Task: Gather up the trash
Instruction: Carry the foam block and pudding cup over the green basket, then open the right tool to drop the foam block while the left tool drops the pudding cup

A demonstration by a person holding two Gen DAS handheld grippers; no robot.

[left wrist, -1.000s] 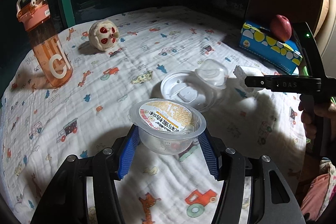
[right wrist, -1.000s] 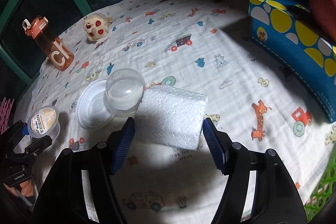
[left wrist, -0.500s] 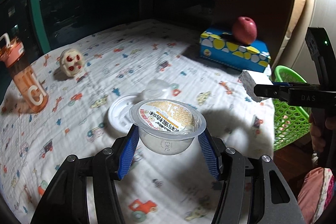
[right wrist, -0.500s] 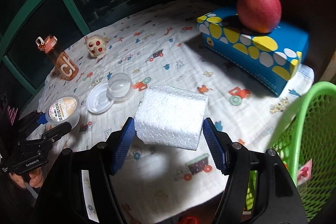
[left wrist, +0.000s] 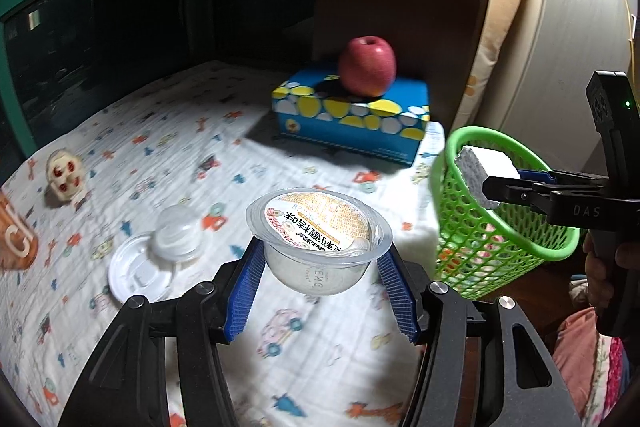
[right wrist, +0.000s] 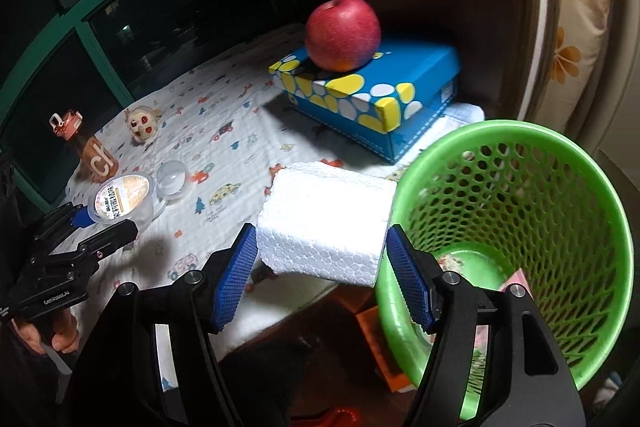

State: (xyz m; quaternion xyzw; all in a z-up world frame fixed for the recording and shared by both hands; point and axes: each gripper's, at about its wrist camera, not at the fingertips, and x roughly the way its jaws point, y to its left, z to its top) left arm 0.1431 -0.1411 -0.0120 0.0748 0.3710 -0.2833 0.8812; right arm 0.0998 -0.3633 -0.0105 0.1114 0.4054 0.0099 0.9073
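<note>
1. Left wrist view: left tongs point(left wrist: 320, 291) clenched on a sealed cup point(left wrist: 319, 239), pads on both side walls under the rim, cup upright and lifted off the bed point(left wrist: 160, 147).
2. Same view: green bin point(left wrist: 496, 211) sits off the bed's right edge; right tongs point(left wrist: 492, 187) hold a foam block point(left wrist: 476, 173) over its rim.
3. Advice: keep the squeeze steady on the cup; carry it right until it is fully over the bin mouth, not the rim, before letting go.
4. Right wrist view: right tongs point(right wrist: 320, 267) clamped on the foam block point(right wrist: 326, 223), which sits just left of the bin point(right wrist: 520, 227) opening, overlapping the near rim.
5. Advice: shift further right so the block clears the rim, then release; foam is light and may bounce off mesh.
6. Still on the bed: clear lid and dome point(right wrist: 172, 181). Apple point(right wrist: 342, 33), box point(right wrist: 368, 95), bottle point(right wrist: 86, 147) are probably not trash.
</note>
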